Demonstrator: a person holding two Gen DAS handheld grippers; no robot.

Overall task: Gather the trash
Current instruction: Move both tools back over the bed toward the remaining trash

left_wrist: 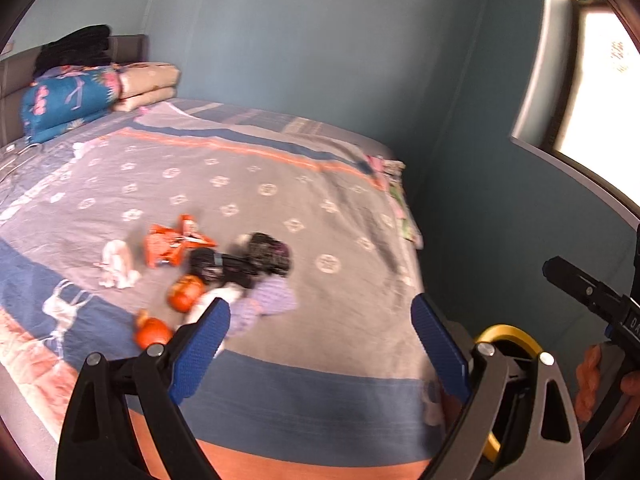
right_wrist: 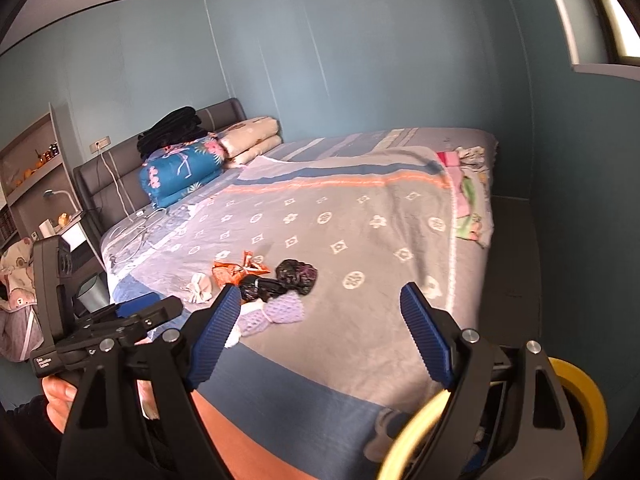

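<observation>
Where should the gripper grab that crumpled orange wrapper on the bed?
Probably by a raised crinkled edge of the crumpled orange plastic wrapper, coming down from above. It lies flat and loose on the grey patterned bedspread, so only its upturned folds seem to give the fingers something to pinch.

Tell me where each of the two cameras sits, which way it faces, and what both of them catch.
Left wrist: sits on the left gripper, looking along its open blue fingers over the bed toward the teal wall; the right gripper and a hand show at the right edge.
Right wrist: sits on the right gripper, jaws open, facing across the bed toward the headboard; the left gripper and a hand show at lower left.
Shared: the orange wrapper, the black bag and the folded quilts.
</observation>
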